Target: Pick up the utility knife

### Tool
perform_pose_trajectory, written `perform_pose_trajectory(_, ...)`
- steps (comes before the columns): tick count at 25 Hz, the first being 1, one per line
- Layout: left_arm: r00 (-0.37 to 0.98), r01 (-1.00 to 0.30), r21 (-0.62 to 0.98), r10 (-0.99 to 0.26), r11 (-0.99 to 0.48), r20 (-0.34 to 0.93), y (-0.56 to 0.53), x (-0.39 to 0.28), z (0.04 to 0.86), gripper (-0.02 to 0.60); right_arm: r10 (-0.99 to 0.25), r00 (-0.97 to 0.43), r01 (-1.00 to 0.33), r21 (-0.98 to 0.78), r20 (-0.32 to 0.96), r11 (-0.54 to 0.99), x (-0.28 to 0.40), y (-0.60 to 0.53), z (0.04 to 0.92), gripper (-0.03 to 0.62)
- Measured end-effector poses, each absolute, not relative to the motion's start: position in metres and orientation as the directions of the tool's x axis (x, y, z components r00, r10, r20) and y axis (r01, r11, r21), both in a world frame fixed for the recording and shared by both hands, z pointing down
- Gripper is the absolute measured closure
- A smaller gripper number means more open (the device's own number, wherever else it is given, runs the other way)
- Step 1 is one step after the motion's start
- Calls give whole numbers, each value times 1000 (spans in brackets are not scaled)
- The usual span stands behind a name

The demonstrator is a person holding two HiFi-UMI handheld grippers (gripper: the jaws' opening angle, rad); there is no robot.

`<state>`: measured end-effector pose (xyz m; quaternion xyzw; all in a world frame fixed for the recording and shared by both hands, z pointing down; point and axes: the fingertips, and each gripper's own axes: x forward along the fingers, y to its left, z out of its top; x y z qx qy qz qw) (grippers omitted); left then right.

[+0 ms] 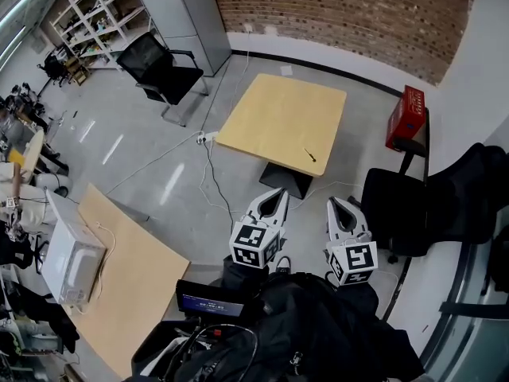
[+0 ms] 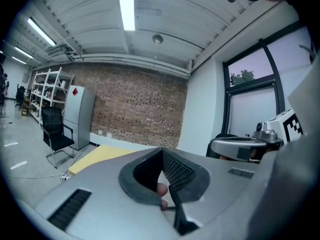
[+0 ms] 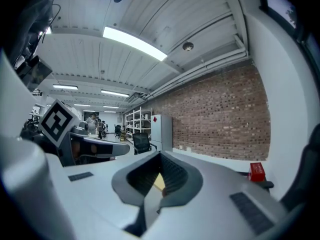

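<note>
Bright, even indoor light. Ceiling strip light (image 2: pixel 126 6) overhead, daylight through window (image 2: pixel 252 76). Glare streaks on floor (image 1: pixel 171 183); shadows faint. Gripper views show strong fisheye bending and dark vignetted corners. Left tongs (image 2: pixel 169 204) slightly soft close to the lens.

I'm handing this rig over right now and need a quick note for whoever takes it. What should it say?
Left tool: jaws together, empty, held close to the body.
Right tool: the same, beside it.
Utility knife: lies on the wooden table near its nearer edge, ahead of both tools and apart from them.
Done: nothing, the knife is untouched.
Left: walk up to the table, open one tool, close on the knife, lift.
</note>
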<state>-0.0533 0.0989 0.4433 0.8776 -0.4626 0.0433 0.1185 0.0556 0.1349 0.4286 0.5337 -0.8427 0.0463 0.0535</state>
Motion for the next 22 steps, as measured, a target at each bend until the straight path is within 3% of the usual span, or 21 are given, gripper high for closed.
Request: perform_pose_trajectory(22, 635, -772, 223, -743, -595, 213, 22, -90, 465, 586, -919, -345, -939, -50, 192, 341, 21, 60, 446, 591)
